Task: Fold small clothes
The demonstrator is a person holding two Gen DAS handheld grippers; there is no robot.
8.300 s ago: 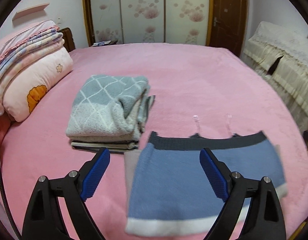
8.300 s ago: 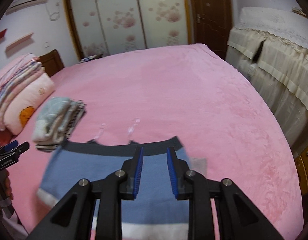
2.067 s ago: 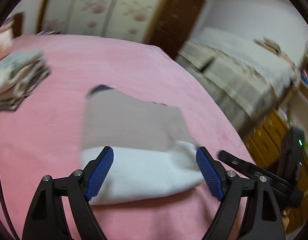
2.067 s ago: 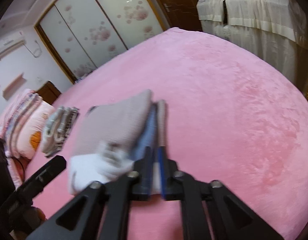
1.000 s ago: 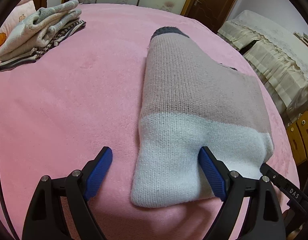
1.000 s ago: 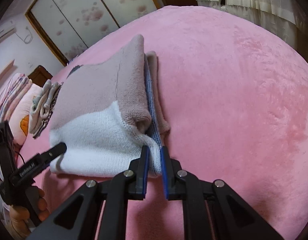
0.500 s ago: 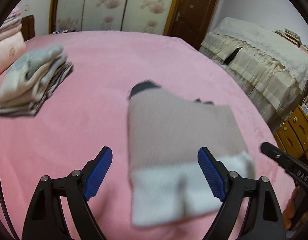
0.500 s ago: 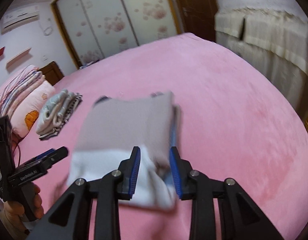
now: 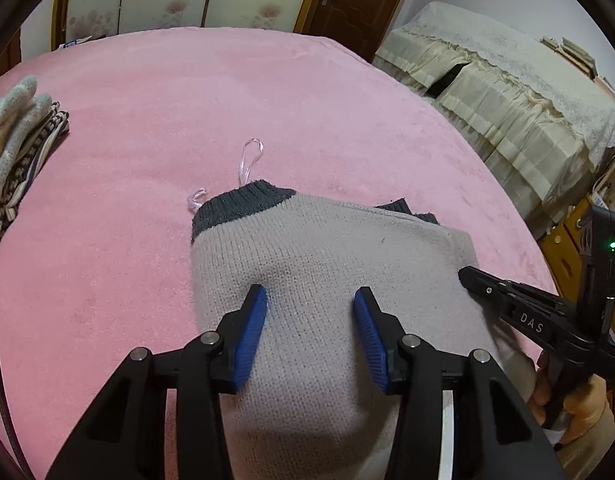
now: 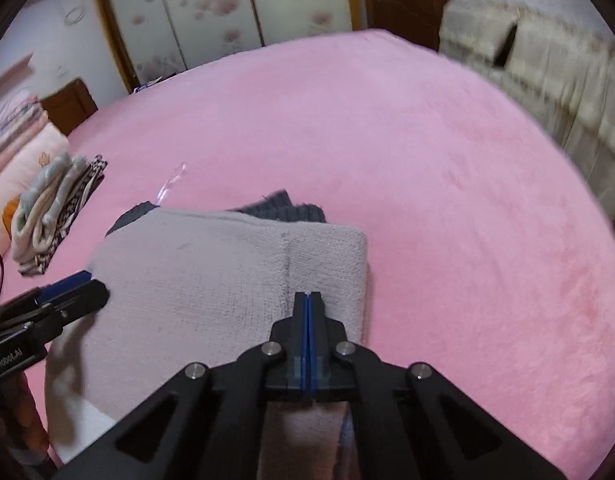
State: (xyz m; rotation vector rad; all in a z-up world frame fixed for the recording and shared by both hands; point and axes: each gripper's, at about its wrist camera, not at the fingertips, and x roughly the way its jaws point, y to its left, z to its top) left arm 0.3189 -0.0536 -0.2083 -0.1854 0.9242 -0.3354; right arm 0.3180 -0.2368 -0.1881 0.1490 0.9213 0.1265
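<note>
Left wrist view: knit garment lies on the pink bed, grey side up, dark waistband at the far end, already doubled over. Left gripper is half-wide with jaws closing, knit bulging between the pads; firm pinch not certain. Finished stack sits well apart at the left edge.

Right wrist view: right gripper is fully closed above the folded right edge; nothing visibly pinched. Judgement: one last fold, then stacking, remain.
</note>
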